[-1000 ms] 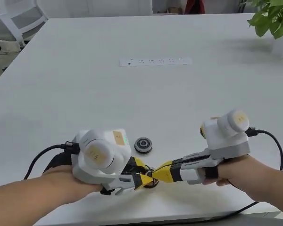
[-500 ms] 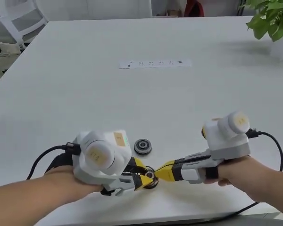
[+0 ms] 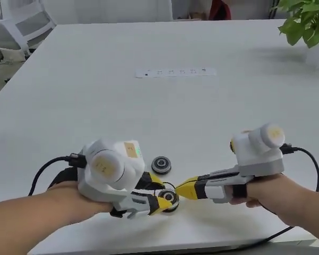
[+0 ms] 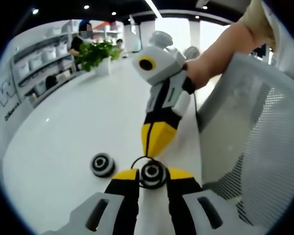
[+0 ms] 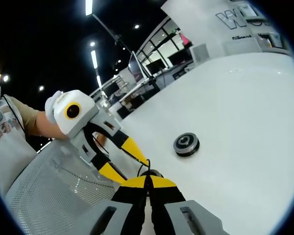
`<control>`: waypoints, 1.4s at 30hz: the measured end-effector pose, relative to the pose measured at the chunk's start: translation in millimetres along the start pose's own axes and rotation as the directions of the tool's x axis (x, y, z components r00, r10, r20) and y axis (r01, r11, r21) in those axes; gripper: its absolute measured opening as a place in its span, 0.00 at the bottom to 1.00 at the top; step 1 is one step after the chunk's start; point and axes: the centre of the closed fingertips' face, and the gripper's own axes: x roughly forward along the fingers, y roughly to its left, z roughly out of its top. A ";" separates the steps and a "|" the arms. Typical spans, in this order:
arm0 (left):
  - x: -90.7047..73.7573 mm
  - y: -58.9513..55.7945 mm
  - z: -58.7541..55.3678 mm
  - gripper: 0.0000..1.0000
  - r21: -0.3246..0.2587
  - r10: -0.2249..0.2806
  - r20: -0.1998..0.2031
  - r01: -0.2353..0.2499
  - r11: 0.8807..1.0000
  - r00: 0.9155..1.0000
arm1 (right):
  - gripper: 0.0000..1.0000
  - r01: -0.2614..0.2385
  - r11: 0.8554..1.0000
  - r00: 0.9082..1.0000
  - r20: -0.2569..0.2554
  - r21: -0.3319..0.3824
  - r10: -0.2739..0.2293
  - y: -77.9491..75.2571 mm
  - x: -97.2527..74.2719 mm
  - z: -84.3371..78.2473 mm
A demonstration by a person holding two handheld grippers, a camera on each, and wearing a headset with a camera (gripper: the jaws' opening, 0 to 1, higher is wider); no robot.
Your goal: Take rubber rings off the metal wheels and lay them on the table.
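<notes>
Near the front edge of the desk (image 3: pixel 149 106) a metal wheel (image 4: pixel 153 173) is clamped in the left gripper (image 3: pixel 167 197), and its thin rubber ring (image 4: pixel 135 161), judged soft, stretchy and light, is pinched at a lifted loop by the closed right gripper (image 3: pixel 179 187).

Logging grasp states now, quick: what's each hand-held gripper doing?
Left hand-held gripper: shut on the metal wheel.
Right hand-held gripper: shut on the rubber ring.
</notes>
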 end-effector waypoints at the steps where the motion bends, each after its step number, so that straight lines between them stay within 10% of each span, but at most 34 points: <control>1: -1.5 0.1 0.9 0.22 0.000 0.001 0.003 -0.001 1.000 1.000 | 0.00 -0.001 1.000 1.000 0.003 0.001 0.001 0.3 -0.1 0.5; 22: -51.4 4.3 20.0 0.39 -0.020 0.028 0.104 -0.026 0.999 0.994 | 0.00 -0.038 0.999 0.998 0.041 -0.013 0.038 15.5 -3.7 20.8; 42: -91.7 15.6 5.7 0.57 -0.102 0.104 0.138 -0.090 0.991 0.985 | 0.00 -0.067 0.997 0.997 0.038 -0.047 0.069 28.6 10.9 41.8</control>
